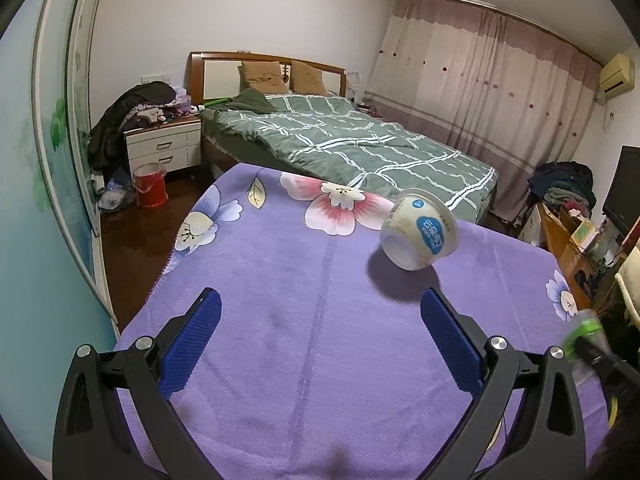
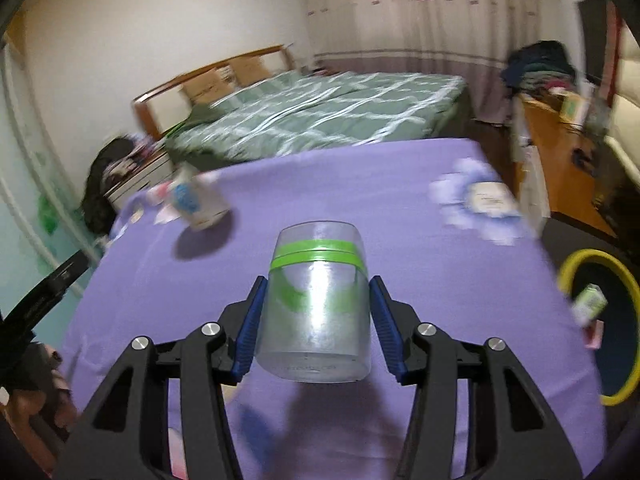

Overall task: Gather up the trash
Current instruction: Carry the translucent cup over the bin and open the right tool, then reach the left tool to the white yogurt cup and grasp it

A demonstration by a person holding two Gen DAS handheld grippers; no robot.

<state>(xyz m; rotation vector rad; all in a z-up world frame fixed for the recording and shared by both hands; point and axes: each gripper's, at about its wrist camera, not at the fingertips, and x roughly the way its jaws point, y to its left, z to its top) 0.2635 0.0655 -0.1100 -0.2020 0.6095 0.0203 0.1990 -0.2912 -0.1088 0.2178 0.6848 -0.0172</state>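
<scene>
A white paper cup (image 1: 418, 229) with a blue label lies tipped on the purple flowered cloth (image 1: 280, 304), ahead and right of my left gripper (image 1: 320, 300), which is open and empty. The cup also shows blurred in the right wrist view (image 2: 196, 202). My right gripper (image 2: 318, 286) is shut on a clear plastic cup with green bands (image 2: 316, 300), held above the cloth. A black bin with a yellow rim (image 2: 568, 268) stands low at the right, holding a small green-white carton (image 2: 590, 304).
The cloth covers a table (image 2: 400, 200); its far edge faces a bed with a green checked quilt (image 1: 352, 140). A red bucket (image 1: 150, 186) and nightstand (image 1: 164, 146) stand left. A cluttered wooden desk (image 2: 560, 152) stands right.
</scene>
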